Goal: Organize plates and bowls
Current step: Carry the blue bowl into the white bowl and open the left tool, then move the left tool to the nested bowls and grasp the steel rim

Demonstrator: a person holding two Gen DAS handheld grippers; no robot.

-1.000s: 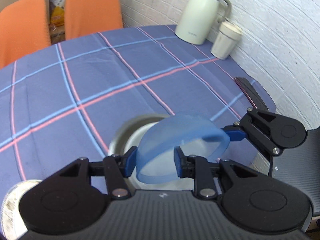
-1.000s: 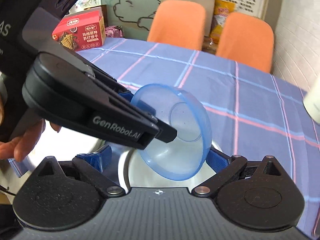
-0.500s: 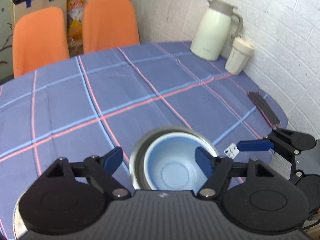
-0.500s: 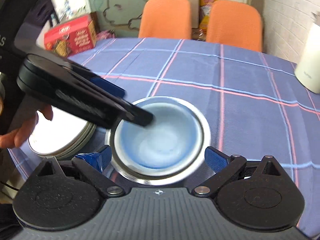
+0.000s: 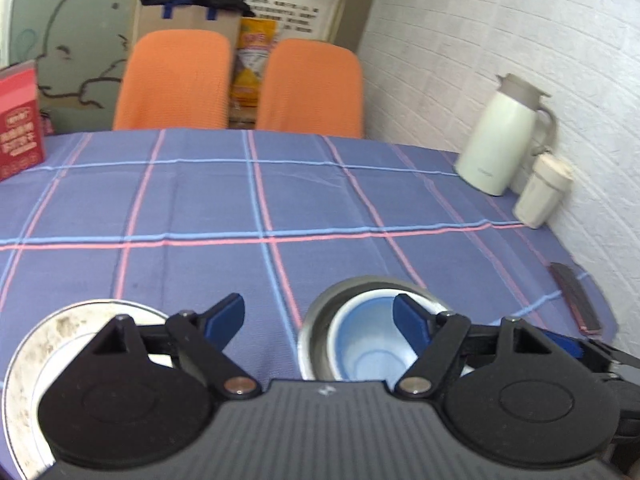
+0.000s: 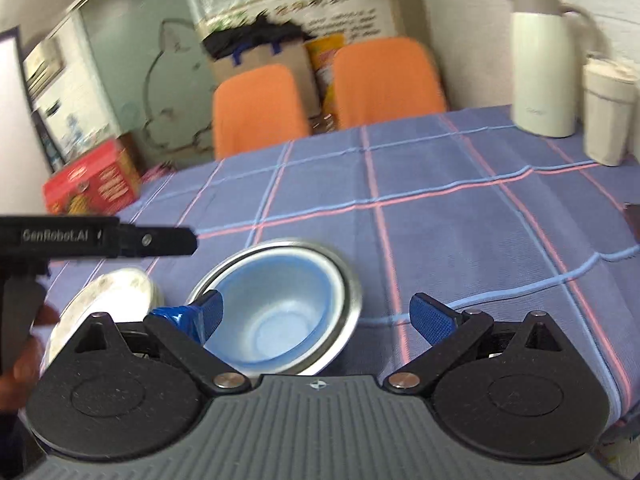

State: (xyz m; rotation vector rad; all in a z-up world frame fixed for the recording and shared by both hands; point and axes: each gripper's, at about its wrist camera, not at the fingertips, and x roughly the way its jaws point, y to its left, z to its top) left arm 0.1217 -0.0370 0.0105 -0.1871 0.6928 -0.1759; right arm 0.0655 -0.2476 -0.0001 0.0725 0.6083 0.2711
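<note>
Looking along the left hand-held gripper (image 5: 319, 322), we are seeing its blue pads standing wide apart with nothing between them, over bare cloth. The blue bowl (image 5: 366, 346) is sitting nested inside the steel bowl (image 5: 316, 334), upright, mouth up, and we are taking that steel bowl as our landmark. Its rim is showing all round the blue one. The right-side pad of the left hand-held gripper is crossing in front of the blue bowl's rim; whether it is touching, we cannot tell.

The right hand-held gripper (image 6: 316, 312) is also standing wide open and holding nothing, its left pad overlapping the near rim of the steel bowl (image 6: 344, 280) in the picture, its right pad over the cloth just beside it. In that view the blue bowl (image 6: 276, 312) is again lying inside the steel one, a little blurred.

To the left of the steel bowl, near it but apart, a white plate (image 5: 52, 340) is resting on the surface (image 5: 200, 208), which is covered in a blue checked cloth with pink and pale blue lines. The plate (image 6: 108, 292) is showing in the right view too, partly behind the gripper's body.

Far beyond the steel bowl and to its right, by the brick wall, a cream jug (image 5: 502, 144) and a cream cup (image 5: 542, 190) are standing side by side. A dark flat object (image 5: 574, 298) is lying to the right of the steel bowl at the surface's edge. Far to the left, a red box (image 5: 20, 120) is standing, and two orange chairs (image 5: 174, 80) are sitting behind the surface.
</note>
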